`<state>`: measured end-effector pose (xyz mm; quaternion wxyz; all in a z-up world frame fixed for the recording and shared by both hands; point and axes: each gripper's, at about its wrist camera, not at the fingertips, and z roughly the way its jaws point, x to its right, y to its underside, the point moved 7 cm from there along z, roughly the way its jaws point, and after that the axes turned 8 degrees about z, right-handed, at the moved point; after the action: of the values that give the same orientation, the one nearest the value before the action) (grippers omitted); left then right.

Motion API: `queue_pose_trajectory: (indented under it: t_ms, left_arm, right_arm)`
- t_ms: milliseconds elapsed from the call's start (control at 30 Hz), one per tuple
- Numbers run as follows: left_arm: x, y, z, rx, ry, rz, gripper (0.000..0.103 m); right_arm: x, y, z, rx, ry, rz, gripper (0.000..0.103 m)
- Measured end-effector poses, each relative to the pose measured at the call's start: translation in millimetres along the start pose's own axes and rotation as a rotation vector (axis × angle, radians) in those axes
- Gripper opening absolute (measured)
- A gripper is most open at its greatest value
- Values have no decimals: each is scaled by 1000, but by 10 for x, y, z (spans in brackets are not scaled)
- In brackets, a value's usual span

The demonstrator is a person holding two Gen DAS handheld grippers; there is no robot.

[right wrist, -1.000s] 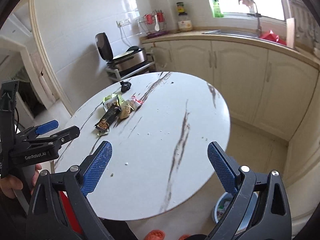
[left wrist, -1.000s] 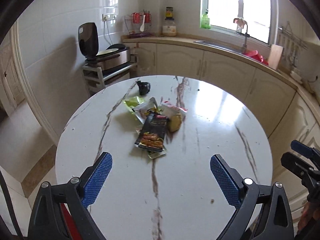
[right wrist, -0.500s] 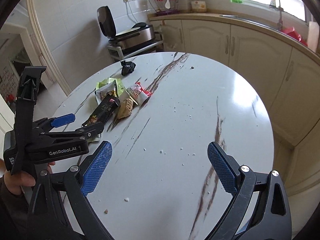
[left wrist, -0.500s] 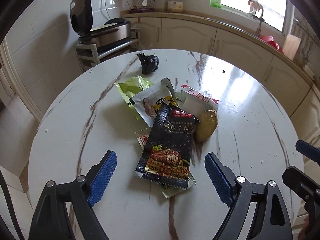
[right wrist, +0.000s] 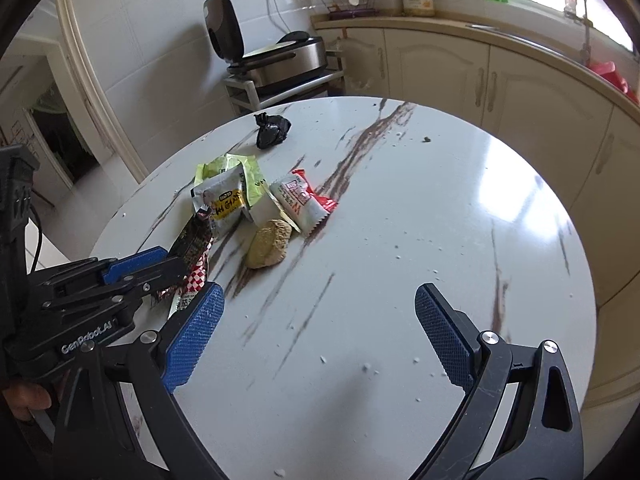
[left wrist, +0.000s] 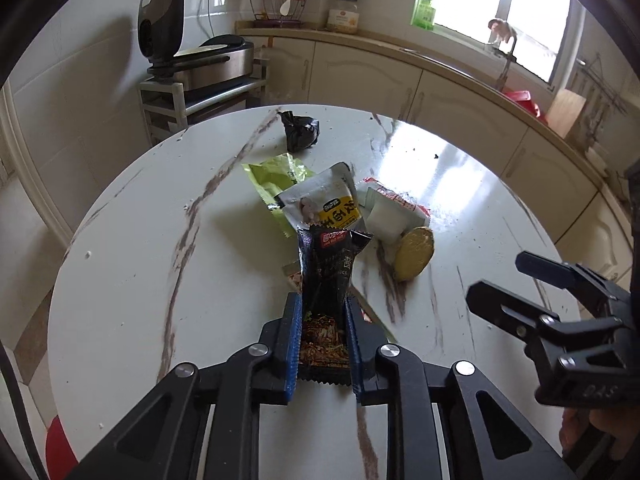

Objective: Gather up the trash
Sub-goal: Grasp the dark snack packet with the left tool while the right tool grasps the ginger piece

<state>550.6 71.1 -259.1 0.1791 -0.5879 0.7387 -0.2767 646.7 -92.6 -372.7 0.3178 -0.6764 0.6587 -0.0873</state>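
A pile of trash lies on the round marble table (left wrist: 132, 264): a black snack wrapper (left wrist: 328, 276), a white and yellow pouch (left wrist: 324, 204), a green wrapper (left wrist: 276, 176), a red and white wrapper (left wrist: 394, 206), a round yellowish biscuit (left wrist: 414, 252) and a crumpled black bag (left wrist: 300, 130). My left gripper (left wrist: 322, 312) is shut on the near end of the black snack wrapper, which stands up off the table. It also shows in the right wrist view (right wrist: 160, 266). My right gripper (right wrist: 318, 344) is open and empty above bare table, right of the pile (right wrist: 248, 200).
A red-checked wrapper (right wrist: 196, 276) lies under the black one. Crumbs are scattered over the table (right wrist: 400, 256). Behind stand a rack with a cooker (left wrist: 208, 68), cream cabinets (left wrist: 400, 84) and a sink by the window (left wrist: 516, 96). A red object (left wrist: 60, 448) sits below the table's near left edge.
My left gripper has moved forward to the pile and shut on the black snack wrapper, lifting its end. My right gripper has moved closer over the table and stays open.
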Motion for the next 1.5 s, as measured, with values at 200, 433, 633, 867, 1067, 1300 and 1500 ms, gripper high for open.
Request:
queue_pose_trajectory:
  t_ms: [200, 433, 633, 867, 1067, 1300, 1500]
  left_arm:
    - [-192, 150, -142, -5, 16, -32, 16]
    - [-183, 161, -107, -8, 9, -23, 23]
    - [-187, 159, -25, -5, -9, -25, 29]
    - [-117, 215, -155, 11, 42, -76, 12]
    - [189, 309, -423, 26, 78, -77, 11]
    - [686, 479, -693, 25, 110, -8, 11]
    - [940, 621, -757, -9, 116, 13, 11]
  right_arm:
    - [-228, -109, 260, -29, 21, -45, 82]
    - [-357, -96, 417, -59, 49, -118, 32]
    - [-334, -64, 290, -43, -11, -117, 20]
    - [-183, 5, -114, -4, -78, -74, 17]
    - [-11, 184, -388, 6, -88, -55, 17]
    - [187, 675, -667, -44, -33, -119, 17]
    - [241, 749, -671, -50, -17, -118, 18]
